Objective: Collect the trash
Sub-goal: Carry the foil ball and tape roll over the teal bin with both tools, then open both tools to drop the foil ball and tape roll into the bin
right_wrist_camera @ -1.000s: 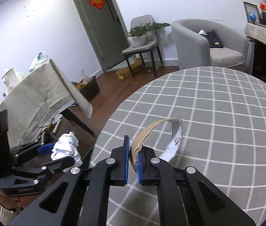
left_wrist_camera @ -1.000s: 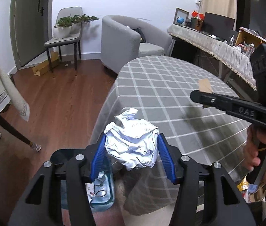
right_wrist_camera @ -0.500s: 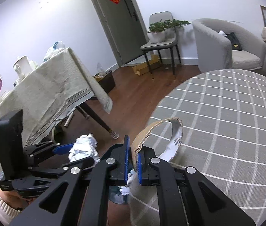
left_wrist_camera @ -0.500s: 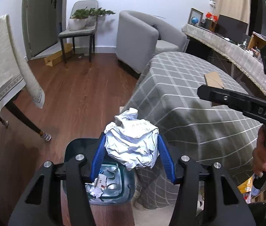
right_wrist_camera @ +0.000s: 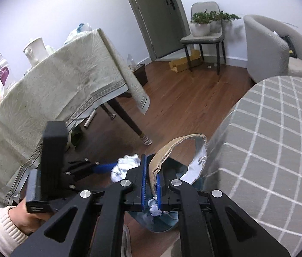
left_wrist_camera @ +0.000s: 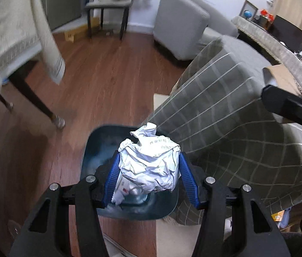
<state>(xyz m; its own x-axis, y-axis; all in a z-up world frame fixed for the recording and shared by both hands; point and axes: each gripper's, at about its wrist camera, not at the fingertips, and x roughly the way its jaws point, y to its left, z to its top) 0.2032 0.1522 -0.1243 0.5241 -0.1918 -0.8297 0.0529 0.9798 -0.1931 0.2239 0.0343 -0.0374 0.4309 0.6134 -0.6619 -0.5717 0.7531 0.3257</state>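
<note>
Trash poised for release: left gripper (left_wrist_camera: 148,167) jaws clamp crumpled paper (left_wrist_camera: 150,163) above the bin (left_wrist_camera: 99,141), right gripper (right_wrist_camera: 151,178) at three o'clock pinches cardboard strip (right_wrist_camera: 172,150).

Crumpled paper ball (left_wrist_camera: 150,162) between left gripper (left_wrist_camera: 148,175) pads above trash bin (left_wrist_camera: 99,141), checked table (left_wrist_camera: 236,115) right of bin, cloth-covered table (left_wrist_camera: 7,36) far left, armchair (left_wrist_camera: 181,25) far behind.

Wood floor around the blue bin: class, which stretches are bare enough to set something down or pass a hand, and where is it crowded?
Bare: the wood floor between the cream-clothed table, the chair and the armchair. Crowded: the bin mouth, under the crumpled paper and the cardboard strip, tight against the checked tablecloth.
</note>
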